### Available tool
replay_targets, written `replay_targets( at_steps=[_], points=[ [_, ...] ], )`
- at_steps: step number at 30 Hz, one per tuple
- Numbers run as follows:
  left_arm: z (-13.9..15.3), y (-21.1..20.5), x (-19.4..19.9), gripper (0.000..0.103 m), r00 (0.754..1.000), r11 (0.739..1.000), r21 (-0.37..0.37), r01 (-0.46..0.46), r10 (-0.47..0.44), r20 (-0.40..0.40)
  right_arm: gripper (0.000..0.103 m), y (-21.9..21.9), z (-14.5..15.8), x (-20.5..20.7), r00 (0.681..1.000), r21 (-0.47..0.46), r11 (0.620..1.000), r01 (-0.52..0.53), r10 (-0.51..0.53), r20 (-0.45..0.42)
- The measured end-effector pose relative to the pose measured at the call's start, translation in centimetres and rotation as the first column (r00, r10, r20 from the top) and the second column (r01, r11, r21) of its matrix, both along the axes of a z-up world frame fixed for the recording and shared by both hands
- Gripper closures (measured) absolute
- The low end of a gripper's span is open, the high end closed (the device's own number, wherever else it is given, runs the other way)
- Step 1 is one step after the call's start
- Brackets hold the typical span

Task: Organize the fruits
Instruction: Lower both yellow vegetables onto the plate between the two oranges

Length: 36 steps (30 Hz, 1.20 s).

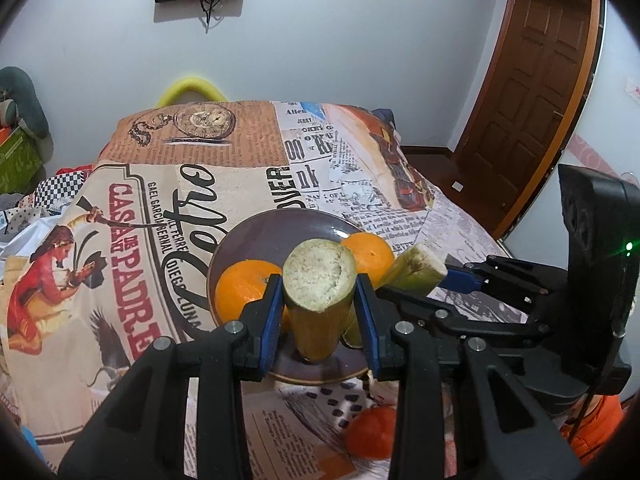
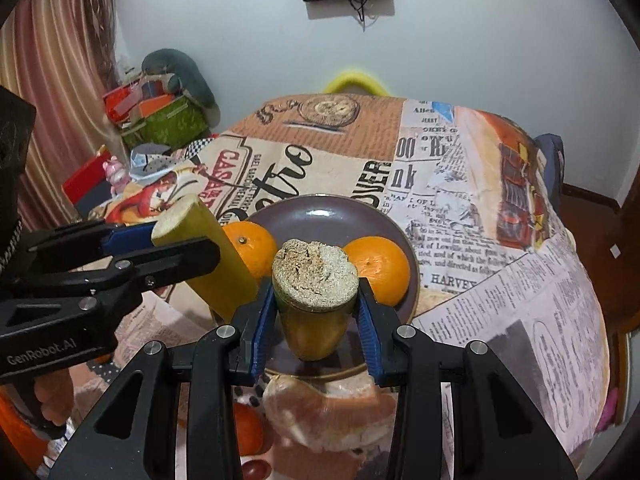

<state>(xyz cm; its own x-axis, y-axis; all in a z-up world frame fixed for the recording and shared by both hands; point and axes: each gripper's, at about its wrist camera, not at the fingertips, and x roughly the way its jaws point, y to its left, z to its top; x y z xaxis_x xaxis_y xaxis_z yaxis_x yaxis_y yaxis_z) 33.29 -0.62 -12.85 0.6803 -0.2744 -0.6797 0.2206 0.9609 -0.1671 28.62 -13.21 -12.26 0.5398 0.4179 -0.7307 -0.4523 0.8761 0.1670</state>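
A dark purple plate on the printed tablecloth holds two oranges. My left gripper is shut on a yellow-green sugarcane piece, held upright over the plate's near part; it shows at the left in the right wrist view. My right gripper is shut on a second sugarcane piece, also above the plate's near edge; it shows at the right in the left wrist view.
A red-orange fruit and a peeled pale citrus lie on the cloth in front of the plate. Clutter and a green box stand left of the table. A wooden door is at the right.
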Motion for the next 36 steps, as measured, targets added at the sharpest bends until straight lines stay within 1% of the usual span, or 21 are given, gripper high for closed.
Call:
replay_targets(
  at_steps=[3,9,12,18,26,27,28,30,36],
  points=[
    [-0.3,0.2,0.7,0.068,1.000,1.000,-0.006,0.003,-0.003,-0.002,0.068,0.3,-0.2,0.5,1.000,0.001,1.000,-0.005,0.005,0.003],
    [1.7,0.7,1.4,0.068,0.997,0.999,-0.035,0.001,0.002,0.077,0.068,0.6,-0.7,1.7,1.000,0.009,1.000,-0.013,0.013,-0.002],
    [2.0,1.0,1.7,0.068,0.996,1.000,-0.019,-0.010,0.012,0.084,0.068,0.8,-0.8,2.2,1.000,0.006,1.000,-0.006,0.006,0.000],
    [1.1,1.7,1.6,0.068,0.997,0.999,0.005,-0.032,0.032,0.069,0.067,0.9,-1.0,3.2,1.000,0.014,1.000,0.005,-0.005,-0.011],
    [0.1,2.4,0.6,0.068,0.998,0.998,0.028,-0.047,0.046,0.047,0.065,1.1,-0.8,3.1,1.000,-0.021,1.000,0.021,-0.021,0.006],
    [0.0,2.4,0.5,0.068,0.998,0.998,0.029,-0.048,0.046,0.046,0.063,1.0,-0.6,3.0,1.000,-0.016,1.000,0.022,-0.022,0.005],
    [0.0,2.5,0.2,0.068,0.998,0.998,0.031,-0.049,0.048,0.043,0.058,0.9,-0.4,2.8,1.000,-0.010,1.000,0.021,-0.021,0.005],
    [0.0,2.7,-0.4,0.068,0.998,0.998,0.033,-0.052,0.050,0.042,0.053,0.6,0.1,2.3,0.999,-0.006,1.000,0.029,-0.029,0.019],
    [0.5,3.2,-2.3,0.068,0.997,0.997,0.039,-0.064,0.062,0.043,0.053,-0.3,1.5,0.5,0.998,-0.007,0.999,0.041,-0.040,0.041]
  ],
)
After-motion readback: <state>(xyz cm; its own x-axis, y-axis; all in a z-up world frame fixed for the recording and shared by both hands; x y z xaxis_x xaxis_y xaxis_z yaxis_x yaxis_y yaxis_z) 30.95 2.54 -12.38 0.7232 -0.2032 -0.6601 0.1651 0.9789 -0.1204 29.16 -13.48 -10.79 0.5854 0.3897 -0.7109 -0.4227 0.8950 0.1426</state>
